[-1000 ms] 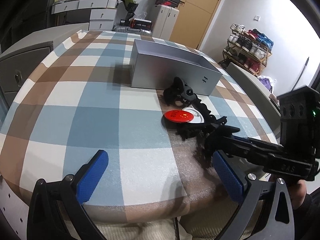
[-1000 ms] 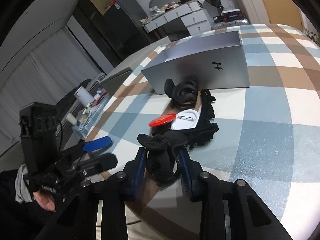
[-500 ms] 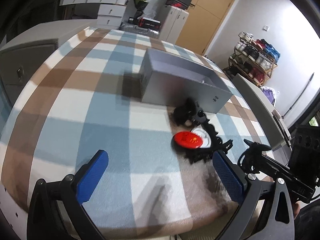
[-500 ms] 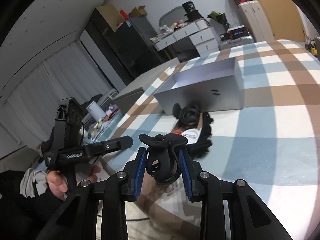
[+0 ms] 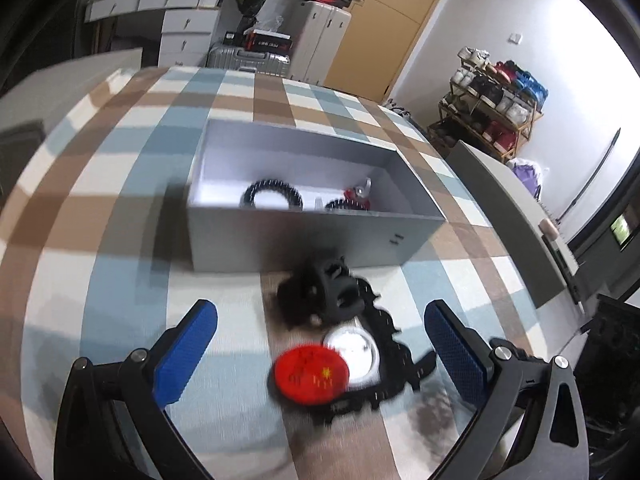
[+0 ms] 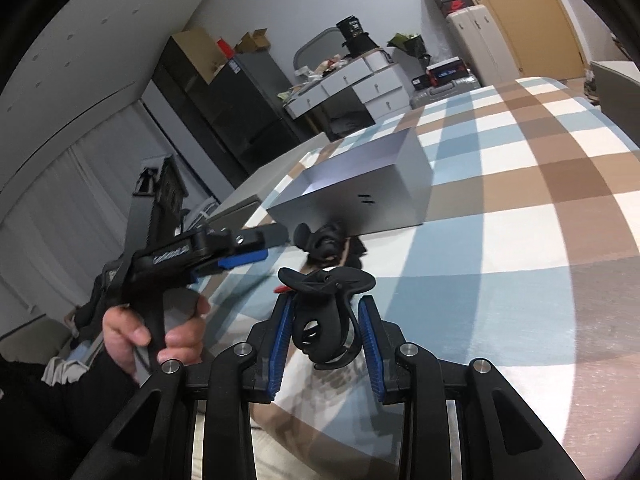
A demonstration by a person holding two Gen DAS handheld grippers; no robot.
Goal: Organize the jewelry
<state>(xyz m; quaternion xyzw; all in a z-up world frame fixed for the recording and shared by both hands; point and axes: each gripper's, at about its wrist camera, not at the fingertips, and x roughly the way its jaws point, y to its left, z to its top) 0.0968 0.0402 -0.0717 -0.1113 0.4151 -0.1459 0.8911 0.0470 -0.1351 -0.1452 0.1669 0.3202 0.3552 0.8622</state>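
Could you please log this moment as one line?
right gripper: shut on black hair claw | left gripper: open, empty | grey box: partly filled

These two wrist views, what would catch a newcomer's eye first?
In the right wrist view, the right gripper has its jaws shut on a black hair claw clip, raised above the plaid tablecloth. In the left wrist view, a round red badge lies between the open jaws of the left gripper, amid a pile of black hair accessories. Behind it stands an open grey box holding black rings.
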